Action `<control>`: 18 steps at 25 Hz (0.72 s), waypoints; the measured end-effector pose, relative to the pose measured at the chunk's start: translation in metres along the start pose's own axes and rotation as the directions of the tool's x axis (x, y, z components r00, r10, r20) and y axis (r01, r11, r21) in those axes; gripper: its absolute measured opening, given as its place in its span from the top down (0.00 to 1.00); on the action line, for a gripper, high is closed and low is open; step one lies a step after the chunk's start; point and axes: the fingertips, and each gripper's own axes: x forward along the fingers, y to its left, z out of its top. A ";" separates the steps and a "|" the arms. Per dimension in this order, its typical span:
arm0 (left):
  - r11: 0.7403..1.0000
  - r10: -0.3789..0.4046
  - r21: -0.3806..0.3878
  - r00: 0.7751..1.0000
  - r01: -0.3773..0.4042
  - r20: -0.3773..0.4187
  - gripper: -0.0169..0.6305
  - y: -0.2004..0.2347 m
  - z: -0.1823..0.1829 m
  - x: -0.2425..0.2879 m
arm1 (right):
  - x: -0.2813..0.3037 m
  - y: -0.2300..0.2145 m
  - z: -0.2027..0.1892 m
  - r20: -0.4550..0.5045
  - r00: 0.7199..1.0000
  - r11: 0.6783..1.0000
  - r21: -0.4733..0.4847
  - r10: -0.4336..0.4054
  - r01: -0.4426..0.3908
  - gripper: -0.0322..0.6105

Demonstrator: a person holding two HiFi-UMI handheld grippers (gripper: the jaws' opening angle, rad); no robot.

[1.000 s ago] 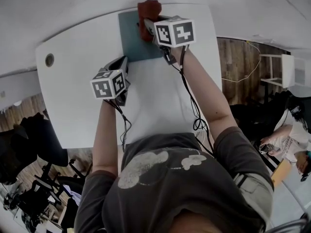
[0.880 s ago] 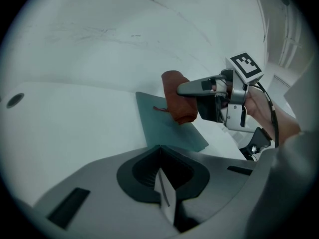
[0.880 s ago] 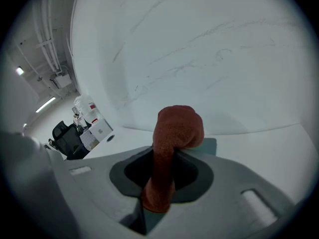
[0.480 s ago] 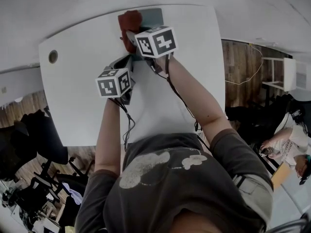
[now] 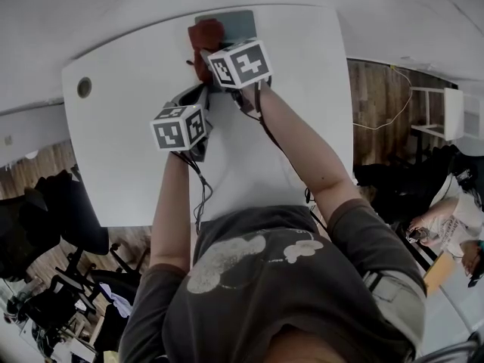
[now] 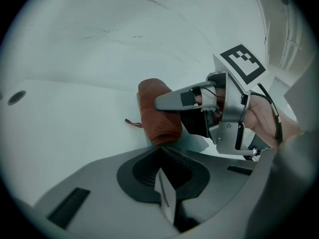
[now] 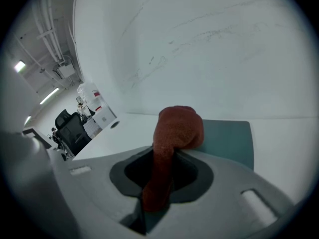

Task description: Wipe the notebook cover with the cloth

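Up at the frame's top centre, right gripper [image 7: 155, 185] clamped the rust-red terry cloth [image 5: 204, 35] on the teal rectangular notebook [image 5: 233, 21]; left gripper [image 6: 167, 195], lower left, jaws pinched together.

The right claw [image 5: 209, 57] has swept to its left, dragging the cloth [image 5: 204, 36] it grips from the far right part of the notebook [image 5: 233, 23] over to the cover's left edge. A second ago the teal cover lay broad on the left of this claw. Now only a strip shows, ahead of the claw and right of the cloth. Most of that travel came in the first half second.
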 end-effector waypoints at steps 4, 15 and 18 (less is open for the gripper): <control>1.000 0.001 0.001 1.000 -0.001 -0.001 0.96 -0.001 0.000 -0.001 | -0.003 -0.006 -0.004 -0.008 1.000 1.000 -0.001 -0.020 0.020 0.83; 1.000 -0.001 0.002 1.000 0.001 0.000 0.96 0.000 0.000 -0.001 | -0.022 -0.035 -0.014 -0.011 0.998 0.998 0.021 -0.063 0.063 0.83; 1.000 -0.001 -0.002 1.000 0.001 -0.004 0.96 0.001 0.000 -0.001 | -0.028 -0.041 -0.015 -0.005 0.997 0.997 0.023 -0.077 0.077 0.83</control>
